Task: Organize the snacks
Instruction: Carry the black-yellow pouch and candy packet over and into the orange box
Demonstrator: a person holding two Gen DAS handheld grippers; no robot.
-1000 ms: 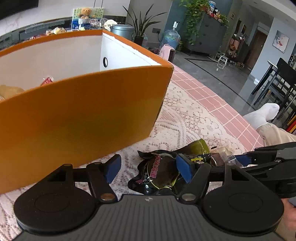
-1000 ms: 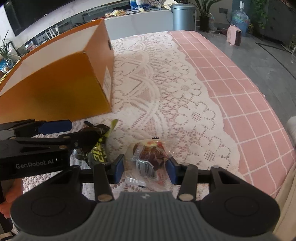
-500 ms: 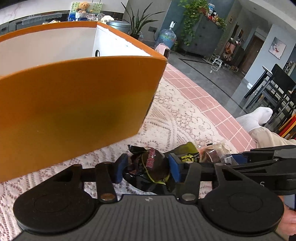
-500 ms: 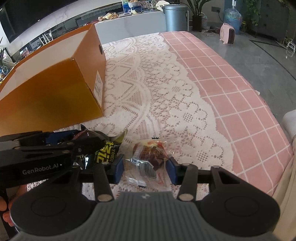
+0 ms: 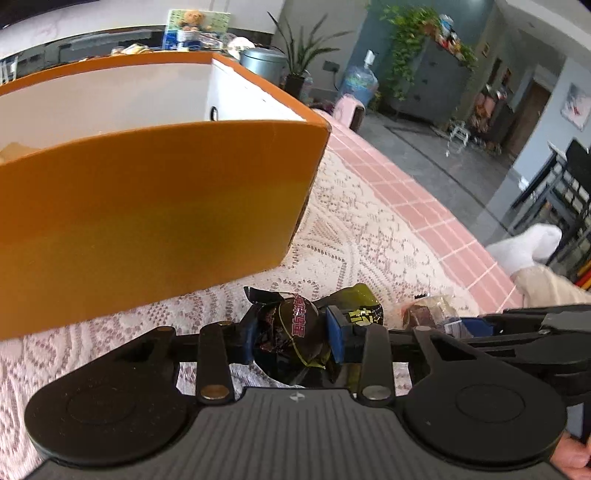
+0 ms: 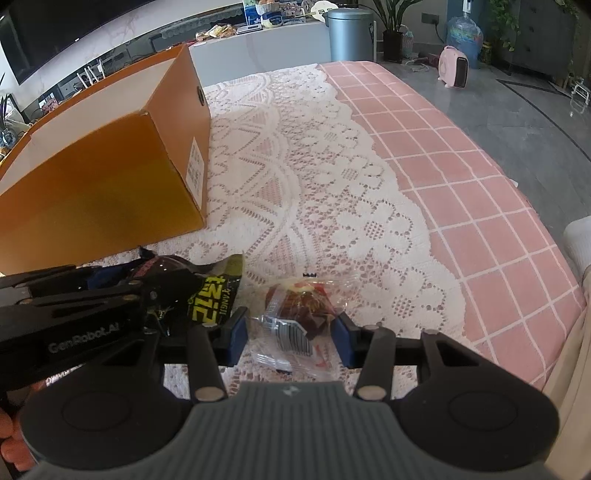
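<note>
My left gripper [image 5: 291,338] is shut on a dark snack packet [image 5: 291,332] with red and yellow print, held just off the lace cloth in front of the orange box [image 5: 147,210]. My right gripper [image 6: 290,334] is closed on a clear-wrapped brown snack [image 6: 301,306] and grips it by its sides. The dark packet also shows in the right wrist view [image 6: 210,295], beside the left gripper [image 6: 122,284]. The orange box [image 6: 110,177] is open at the top, white inside, with a few snacks in its left end.
The table wears a white lace cloth [image 6: 295,166] over pink checked fabric [image 6: 480,206], whose edge drops off at right. The person's leg and white sock [image 5: 528,247] lie beyond that edge. A grey bin [image 6: 351,33] and counter stand far behind.
My left gripper closed on the dark packet and lifted it slightly. My right gripper stayed closed on the clear-wrapped snack and rose a little; the box looks farther away.
</note>
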